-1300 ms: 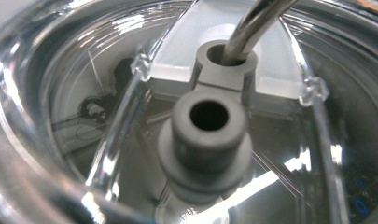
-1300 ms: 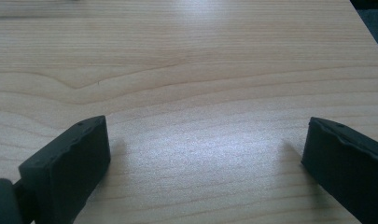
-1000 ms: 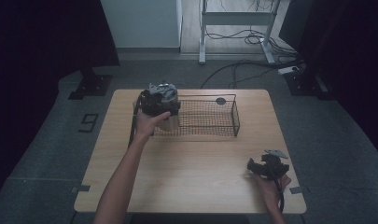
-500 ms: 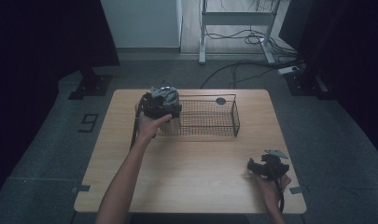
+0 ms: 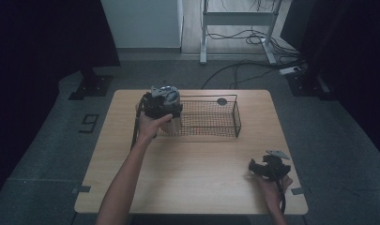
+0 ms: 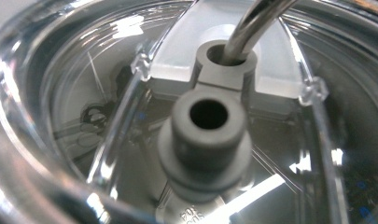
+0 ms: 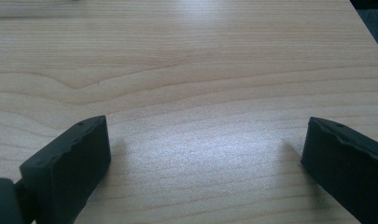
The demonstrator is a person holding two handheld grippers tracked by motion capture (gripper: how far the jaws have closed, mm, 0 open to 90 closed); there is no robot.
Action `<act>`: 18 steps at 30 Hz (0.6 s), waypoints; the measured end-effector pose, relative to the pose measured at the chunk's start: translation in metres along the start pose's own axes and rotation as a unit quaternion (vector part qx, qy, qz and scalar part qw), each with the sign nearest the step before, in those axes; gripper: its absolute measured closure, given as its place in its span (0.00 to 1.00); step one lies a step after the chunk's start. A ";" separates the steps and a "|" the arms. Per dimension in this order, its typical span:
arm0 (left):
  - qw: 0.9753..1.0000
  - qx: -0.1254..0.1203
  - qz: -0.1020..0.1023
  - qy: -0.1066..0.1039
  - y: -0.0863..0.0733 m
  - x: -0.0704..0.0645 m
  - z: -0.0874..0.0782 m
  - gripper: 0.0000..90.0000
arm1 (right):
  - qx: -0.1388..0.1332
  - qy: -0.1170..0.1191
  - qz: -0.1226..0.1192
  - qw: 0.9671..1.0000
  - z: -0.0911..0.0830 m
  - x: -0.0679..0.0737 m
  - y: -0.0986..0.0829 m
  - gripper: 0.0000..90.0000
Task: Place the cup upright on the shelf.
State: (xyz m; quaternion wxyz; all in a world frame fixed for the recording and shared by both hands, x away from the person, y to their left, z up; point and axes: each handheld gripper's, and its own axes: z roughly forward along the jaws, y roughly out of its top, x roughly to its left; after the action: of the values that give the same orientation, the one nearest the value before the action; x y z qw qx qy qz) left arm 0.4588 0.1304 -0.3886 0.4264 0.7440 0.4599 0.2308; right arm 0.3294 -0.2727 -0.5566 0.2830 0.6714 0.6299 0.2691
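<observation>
A pale cup (image 5: 175, 124) stands at the left end of a black wire basket (image 5: 215, 136) on the wooden table (image 5: 192, 183). My left gripper (image 5: 162, 101) sits right on top of the cup, held by a hand. Up close in the left gripper view I see a clear lid (image 6: 84, 93) with a grey spout (image 6: 207, 126) and a metal straw (image 6: 256, 23) through a second hole. Its jaws are hidden, so their state cannot be read. My right gripper (image 5: 267, 166) rests near the table's front right corner, open (image 7: 200, 158) over bare wood with nothing between its jaws.
A small dark round object (image 5: 222, 101) lies at the basket's far rim. Cables and a metal frame (image 5: 234, 18) stand on the floor behind the table. Bare wood stretches between the basket and the front edge.
The left hand and gripper have shifted very slightly toward the near side on the cup. The right gripper has not moved.
</observation>
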 end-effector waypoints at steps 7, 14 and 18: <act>1.000 -0.004 -0.004 -0.001 0.007 0.002 0.001 0.04 | 0.000 0.000 0.000 1.000 0.000 0.000 0.000 0.01; 1.000 -0.007 -0.008 0.003 0.016 0.005 0.008 0.04 | 0.000 -0.001 0.002 1.000 0.000 0.000 0.000 0.01; 1.000 -0.007 -0.009 0.006 0.021 0.008 0.013 0.04 | 0.001 -0.001 0.001 1.000 0.000 0.000 0.000 0.01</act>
State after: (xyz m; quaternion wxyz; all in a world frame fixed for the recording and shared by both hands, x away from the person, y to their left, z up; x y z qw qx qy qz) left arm 0.4822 0.1276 -0.3782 0.4307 0.7356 0.4675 0.2341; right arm 0.3294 -0.2730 -0.5565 0.2832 0.6726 0.6290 0.2681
